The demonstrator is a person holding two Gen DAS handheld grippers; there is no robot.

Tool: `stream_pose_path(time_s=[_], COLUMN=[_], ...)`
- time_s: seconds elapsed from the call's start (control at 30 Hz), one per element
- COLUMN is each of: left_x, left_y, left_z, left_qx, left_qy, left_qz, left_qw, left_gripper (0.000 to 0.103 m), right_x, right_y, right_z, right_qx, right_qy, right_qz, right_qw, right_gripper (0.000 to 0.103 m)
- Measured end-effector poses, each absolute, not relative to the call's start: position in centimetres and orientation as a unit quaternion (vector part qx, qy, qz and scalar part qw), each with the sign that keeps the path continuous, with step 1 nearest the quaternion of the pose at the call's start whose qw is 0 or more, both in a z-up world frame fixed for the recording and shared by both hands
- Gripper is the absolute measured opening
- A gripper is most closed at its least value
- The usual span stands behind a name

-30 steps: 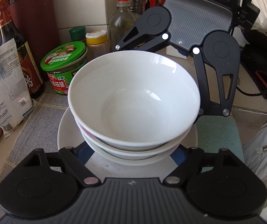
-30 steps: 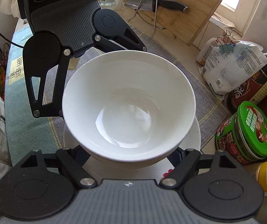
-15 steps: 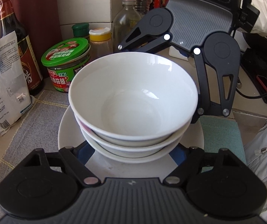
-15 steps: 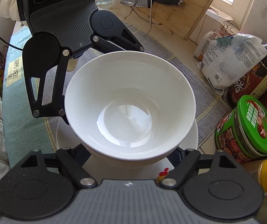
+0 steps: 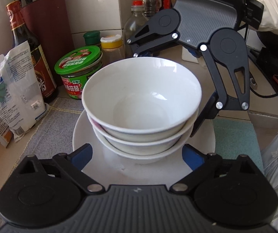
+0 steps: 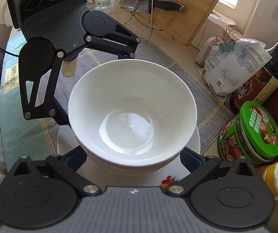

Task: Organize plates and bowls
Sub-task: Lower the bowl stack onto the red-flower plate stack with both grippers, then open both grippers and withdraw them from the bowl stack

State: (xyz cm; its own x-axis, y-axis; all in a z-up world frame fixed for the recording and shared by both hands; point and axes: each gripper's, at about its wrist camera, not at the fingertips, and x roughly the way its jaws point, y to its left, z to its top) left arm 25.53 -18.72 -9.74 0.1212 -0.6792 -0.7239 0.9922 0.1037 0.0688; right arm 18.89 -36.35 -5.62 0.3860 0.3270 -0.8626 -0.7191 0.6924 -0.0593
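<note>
A stack of white bowls (image 5: 142, 104) sits nested on a white plate (image 5: 84, 134), and the plate rests on a grey checked mat (image 6: 203, 99) on the worktop. From the left wrist view three bowls can be counted, one inside the other, the top one empty.

The left gripper (image 5: 138, 155) comes at the stack from one side and the right gripper (image 6: 133, 158) from the opposite side, each tilted downward. Both have their jaws opening. The stack stands between the blue fingers (image 5: 81, 155) of the left one, with a gap showing on either side, so nothing is clasped. The right one's fingers (image 6: 190, 158) likewise flank the bowls without pressing on them.

Just beside the plate stand a green-lidded jar (image 5: 78, 71), a dark sauce bottle (image 5: 32, 52) and a clipped white bag (image 5: 18, 95). A wooden cutting board (image 6: 174, 7) leans at the back with a knife (image 6: 150, 4) in front of it. A pale sleeve (image 5: 274, 7) shows behind the right gripper.
</note>
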Motion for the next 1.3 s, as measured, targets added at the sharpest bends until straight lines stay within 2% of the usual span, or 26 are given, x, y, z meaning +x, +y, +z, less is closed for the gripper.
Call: stream_pose_path(time_s=[0.27, 0.47, 0.6, 0.7, 0.87, 1.03, 1.3], left_x=[23.9, 21.4, 20.7, 20.2, 19.4, 18.0, 16.1], left_y=[-15.8, -12.3, -10.6, -9.4, -7.9, -5.9, -3.3], left_z=[-8.0, -6.0, -5.0, -4.6, -4.2, -3.7, -1.5], left_qx=[0.264, 0.203, 0.158, 0.125, 0.105, 0.1, 0.086], left_qy=[0.251, 0.171, 0.145, 0.15, 0.21, 0.254, 0.266], left_qz=[-0.55, -0.499, -0.459, -0.438, -0.396, -0.361, -0.332], left_qw=[0.752, 0.825, 0.862, 0.877, 0.888, 0.892, 0.901], left_gripper=[0.099, 0.102, 0.102, 0.102, 0.102, 0.102, 0.102], right_x=[17.7, 16.0, 14.9, 14.1, 12.7, 10.2, 6.0], right_y=[-36.8, -36.0, -33.9, -32.1, -29.2, -26.7, -22.8], right_z=[-5.3, -3.6, -2.2, -1.6, -0.8, 0.0, 1.7], right_qx=[-0.194, -0.168, -0.156, -0.138, -0.082, 0.009, 0.075], right_qy=[0.446, 0.444, 0.456, 0.471, 0.48, 0.459, 0.41], right_qz=[0.293, 0.251, 0.198, 0.134, 0.012, -0.106, -0.185], right_qw=[0.823, 0.843, 0.853, 0.861, 0.873, 0.882, 0.89], right_gripper=[0.103, 0.103, 0.103, 0.103, 0.103, 0.103, 0.103])
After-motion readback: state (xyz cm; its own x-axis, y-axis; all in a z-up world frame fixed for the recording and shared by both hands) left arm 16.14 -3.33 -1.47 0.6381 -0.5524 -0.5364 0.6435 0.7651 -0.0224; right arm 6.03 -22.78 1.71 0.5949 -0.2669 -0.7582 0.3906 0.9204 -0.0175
